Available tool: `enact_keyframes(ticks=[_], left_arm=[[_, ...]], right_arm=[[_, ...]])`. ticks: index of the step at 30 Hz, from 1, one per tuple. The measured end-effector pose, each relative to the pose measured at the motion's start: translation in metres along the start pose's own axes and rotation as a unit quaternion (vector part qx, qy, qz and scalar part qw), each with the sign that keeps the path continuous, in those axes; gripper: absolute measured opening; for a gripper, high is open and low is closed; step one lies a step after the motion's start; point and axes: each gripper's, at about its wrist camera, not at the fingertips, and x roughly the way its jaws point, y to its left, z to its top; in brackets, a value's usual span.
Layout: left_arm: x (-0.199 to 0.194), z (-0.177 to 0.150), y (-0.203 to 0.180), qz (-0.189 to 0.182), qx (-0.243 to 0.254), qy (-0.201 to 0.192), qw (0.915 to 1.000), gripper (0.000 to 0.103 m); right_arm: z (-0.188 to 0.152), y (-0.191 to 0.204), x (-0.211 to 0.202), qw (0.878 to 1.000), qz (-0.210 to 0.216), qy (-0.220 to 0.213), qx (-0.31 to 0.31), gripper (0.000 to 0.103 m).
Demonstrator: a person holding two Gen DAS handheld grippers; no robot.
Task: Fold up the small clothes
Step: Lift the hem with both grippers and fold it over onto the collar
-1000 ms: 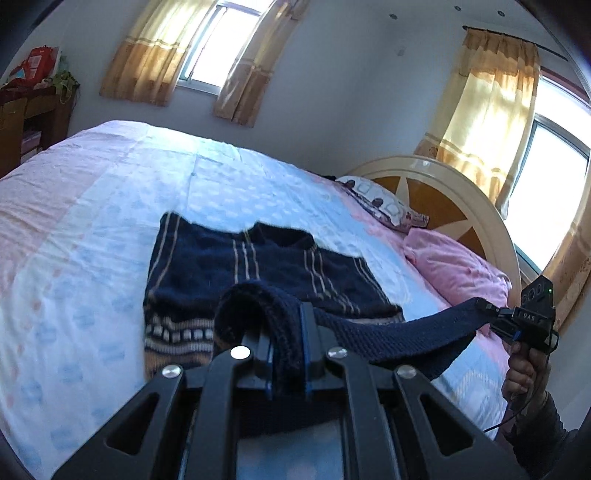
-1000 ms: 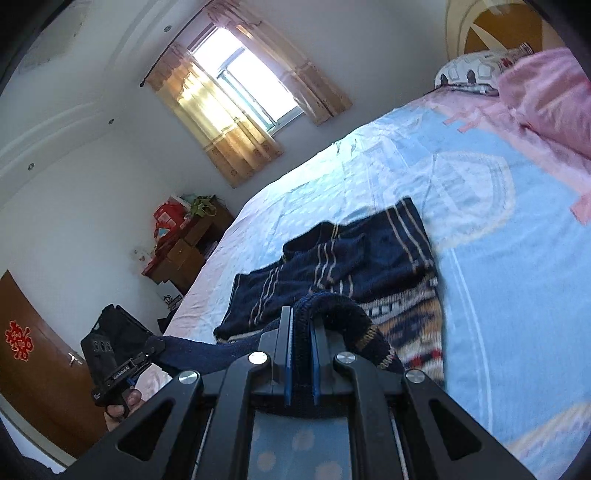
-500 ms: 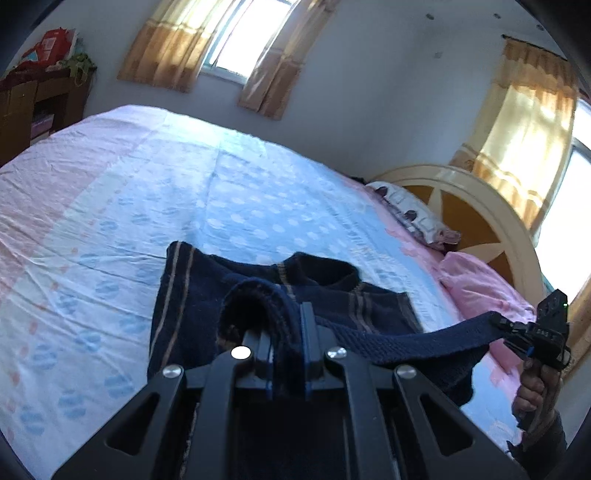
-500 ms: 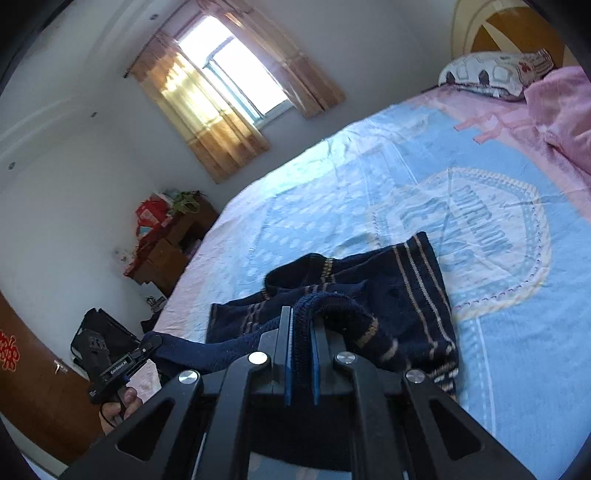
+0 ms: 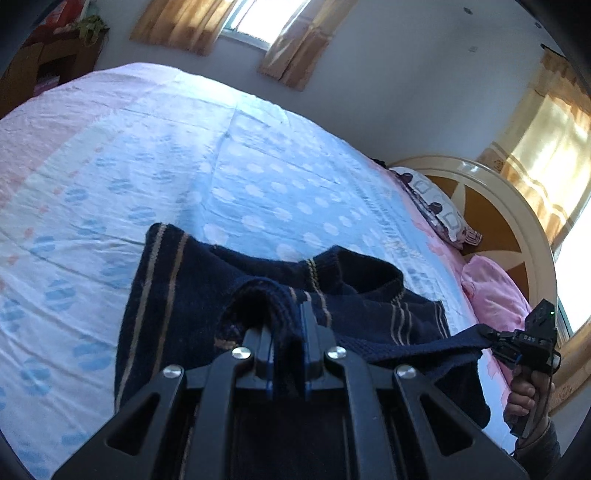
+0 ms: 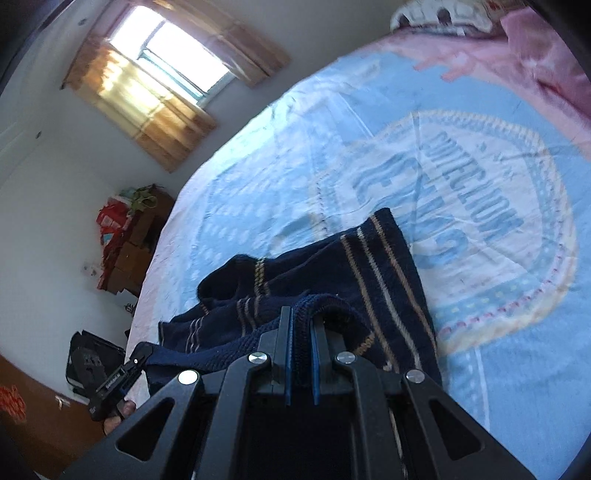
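Two hand-held tools grip one garment above a large bed point(image 5: 258, 177), whose sheet is pale blue with white and blue dots and pink margins; in the right wrist view the same sheet carries a round printed emblem point(image 6: 491, 229) at 2 o'clock. At 3 o'clock in the left wrist view stands a cream and brown headboard point(image 5: 517, 229), with a patterned pillow point(image 5: 439, 210) and a pink pillow point(image 5: 495, 291) before it. Curtained windows point(image 5: 258, 22) occupy 12 o'clock in the left wrist view and 10 o'clock in the right wrist view.

A navy knitted sweater point(image 5: 184, 295) with tan stripes lies on the sheet at frame centre, its collar toward 1 o'clock in the left wrist view. Its near hem is lifted off the bed and stretched as a taut band between the tools.

Left tool point(image 5: 288, 332): jaws narrow, clamped on a bunched fold of the hem. Right tool point(image 6: 300, 325): jaws narrow, likewise clamped on the hem. Each tool appears in the other's view, the right at 4 o'clock, the left at 8 o'clock, with a hand point(image 5: 526, 395) on the right tool's grip.
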Motion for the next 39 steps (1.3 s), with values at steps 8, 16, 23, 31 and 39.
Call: enact_keyframes(ticks=[8, 16, 23, 31, 39], left_arm=[[0.006, 0.01, 0.027, 0.033, -0.064, -0.019, 0.9972, 0.048], [-0.013, -0.006, 0.018, 0.059, -0.024, -0.029, 0.9975, 0.055], [0.013, 0.013, -0.001, 0.097, 0.055, 0.012, 0.9937, 0.055], [0.061, 0.01, 0.0, 0.116, 0.111, 0.082, 0.9836, 0.02], [0.045, 0.014, 0.011, 0.141, 0.088, 0.024, 0.9858, 0.011]], right_arm=[[0.037, -0.028, 0.033, 0.998, -0.034, -0.036, 0.047, 0.046], [0.023, -0.018, 0.008, 0.997, -0.048, -0.054, -0.028, 0.059], [0.018, 0.004, 0.036, 0.992, -0.076, 0.0, -0.105, 0.051], [0.002, 0.02, 0.082, 0.972, -0.134, 0.046, -0.188, 0.007], [0.016, 0.03, 0.058, 0.967, -0.165, -0.026, -0.194, 0.006]])
